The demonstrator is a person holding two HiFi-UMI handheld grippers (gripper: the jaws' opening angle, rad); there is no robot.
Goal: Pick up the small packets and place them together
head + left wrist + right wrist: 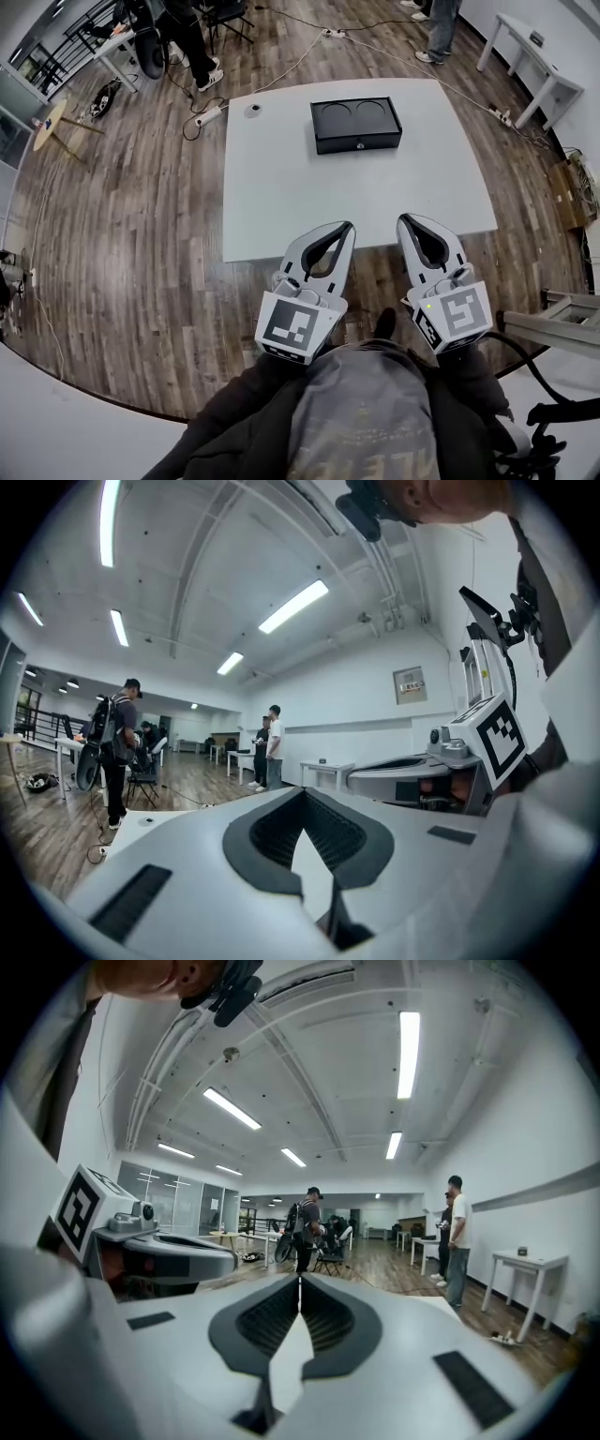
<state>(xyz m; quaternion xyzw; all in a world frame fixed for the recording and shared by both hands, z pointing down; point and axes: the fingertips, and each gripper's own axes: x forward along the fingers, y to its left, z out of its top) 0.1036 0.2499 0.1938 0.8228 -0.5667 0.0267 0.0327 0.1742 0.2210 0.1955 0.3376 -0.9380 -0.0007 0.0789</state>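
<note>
Small packets: none shows in any view. The only candidate container is a black box (pixel 356 125) with two round recesses in its lid, lying flat toward the far side of the white bench (pixel 281 206). Whether it holds the packets cannot be told. A small round object (pixel 252 110) sits near the bench's far left corner, well apart from the box. The rest of the bench surface carries nothing that can be made out.

Left tool (pixel 347 228) and right tool (pixel 405 222): both are held side by side close to the person's body, over the wooden floor (pixel 141 234) just short of the bench's near edge, pointing roughly level toward the bench. In each tool's own view the two jaws meet at their tips, with only the hollow between the ribbed pads left behind them, through which pale bench surface shows. Each tool is fully closed and grips nothing.

Interpretation: the paired, drawn-back, level posture reads as a neutral rest pose, with the tools kept clear of the bench so that nothing is knocked. Packet handling is judged not under way. Any pickup would first call for a reach across to the box and for the jaws to part.

Background: several people stand at desks on the far side of the room, taking no part.
</note>
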